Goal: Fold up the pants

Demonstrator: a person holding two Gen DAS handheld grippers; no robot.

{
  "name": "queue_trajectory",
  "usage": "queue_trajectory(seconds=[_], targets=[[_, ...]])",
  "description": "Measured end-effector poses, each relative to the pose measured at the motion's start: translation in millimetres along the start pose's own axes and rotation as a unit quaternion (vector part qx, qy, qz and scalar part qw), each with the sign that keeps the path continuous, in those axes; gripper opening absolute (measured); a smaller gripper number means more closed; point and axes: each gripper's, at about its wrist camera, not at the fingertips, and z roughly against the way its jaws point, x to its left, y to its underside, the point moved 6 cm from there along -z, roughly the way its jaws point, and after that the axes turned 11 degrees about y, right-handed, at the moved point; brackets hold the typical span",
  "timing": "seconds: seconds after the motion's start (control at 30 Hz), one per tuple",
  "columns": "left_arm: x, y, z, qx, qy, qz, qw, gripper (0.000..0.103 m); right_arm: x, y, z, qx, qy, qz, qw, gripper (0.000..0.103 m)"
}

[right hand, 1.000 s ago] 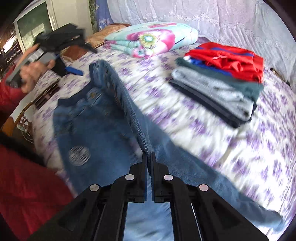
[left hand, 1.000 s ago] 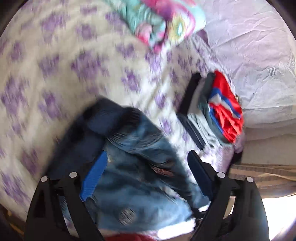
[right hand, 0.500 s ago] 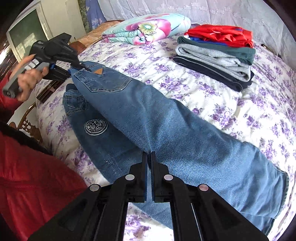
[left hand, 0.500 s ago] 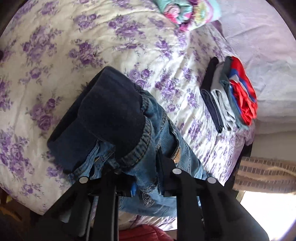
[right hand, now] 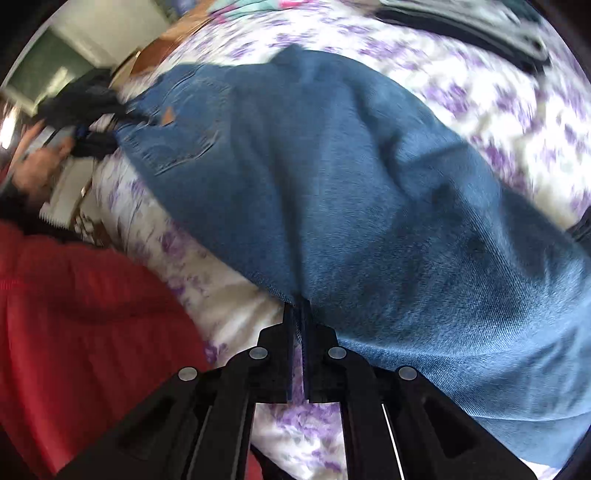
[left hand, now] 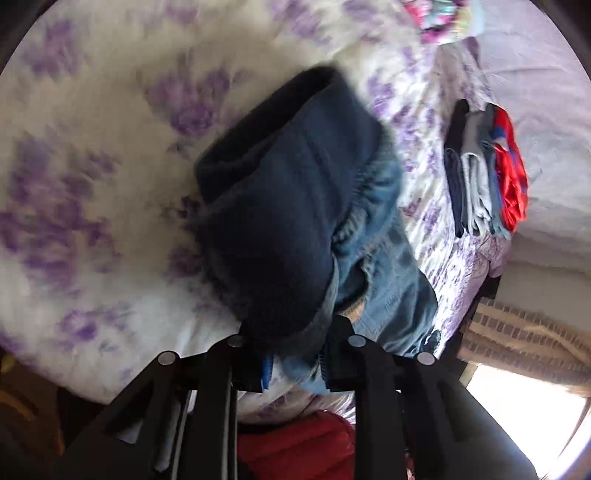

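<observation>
Moved: the jeans [right hand: 369,192] fill far more of the right wrist view than half a second ago, and both views have gone from sharp to smeared; in the left wrist view the dark waist end of the jeans [left hand: 295,206] now bulks close in front of the jaws.
Left gripper [left hand: 295,354]: jaws clamped on the bunched waist end of the jeans, as half a second ago.
Right gripper [right hand: 298,325]: jaws together, pinching the near edge of the denim, unchanged from the earlier frames.
Jeans: spread across the bed [right hand: 480,96], back pocket and tan patch up, stretched between the two grippers.
Left hand [right hand: 33,170]: at the far waist end of the jeans, gripping the left gripper's handle; blurred.
Folded stack [left hand: 484,173]: dark, grey and red clothes piled on the bed, well apart from the jeans, toward the wall side.
Bundle [left hand: 443,18]: floral, pink and teal, beyond the jeans at the head of the bed.
In the way: a red garment [right hand: 74,325] on the person fills the corner near the jeans' edge.
Bed: white cover with purple flowers [left hand: 92,184], under the jeans.
Room: a pale sheet [left hand: 535,92] behind the stack.
</observation>
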Motion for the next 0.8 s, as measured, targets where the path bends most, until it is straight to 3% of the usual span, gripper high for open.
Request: queue_trajectory(seconds=[0.07, 0.13, 0.2, 0.27, 0.33, 0.4, 0.47, 0.53, 0.6, 0.63, 0.7, 0.8], targets=[[-14, 3, 22, -0.034, -0.038, -0.046, 0.9977, 0.032, -3, 1, 2, -0.004, -0.012, -0.014, 1.000, 0.004], [-41, 4, 47, -0.088, -0.082, -0.122, 0.9852, 0.043, -2, 3, 2, -0.008, -0.012, -0.018, 1.000, 0.006], [-74, 7, 53, -0.103, -0.069, -0.185, 0.9748, 0.052, 0, 1, 7, -0.009, -0.012, -0.021, 1.000, 0.008], [-96, 15, 37, -0.079, -0.056, -0.226, 0.9692, 0.070, -1, 1, 21, -0.027, -0.020, -0.037, 0.999, 0.010], [-102, 20, 0, -0.056, -0.090, -0.261, 0.9595, 0.071, -19, 2, 51, -0.076, -0.038, -0.090, 0.992, 0.023], [-87, 18, -36, -0.033, -0.139, -0.266, 0.9533, 0.071, -58, 10, 79, -0.123, -0.038, -0.178, 0.976, 0.036], [-62, 11, -61, -0.015, -0.168, -0.235, 0.9574, 0.071, -115, 31, 103, -0.162, -0.018, -0.298, 0.940, 0.039], [-53, 8, -65, -0.024, -0.158, -0.227, 0.9607, 0.074, -178, 68, 121, -0.199, -0.007, -0.444, 0.874, 0.040], [-56, 7, -67, -0.015, -0.142, -0.226, 0.9635, 0.087, -222, 109, 124, -0.221, -0.016, -0.560, 0.798, 0.041], [-56, 5, -70, -0.010, -0.140, -0.225, 0.9641, 0.093, -235, 123, 120, -0.217, -0.015, -0.595, 0.774, 0.041], [-58, 4, -77, -0.004, -0.152, -0.228, 0.9618, 0.098, -250, 139, 110, -0.214, -0.013, -0.629, 0.747, 0.041], [-62, 11, -88, -0.001, -0.189, -0.246, 0.9506, 0.098, -254, 137, 101, -0.222, -0.020, -0.640, 0.735, 0.041]])
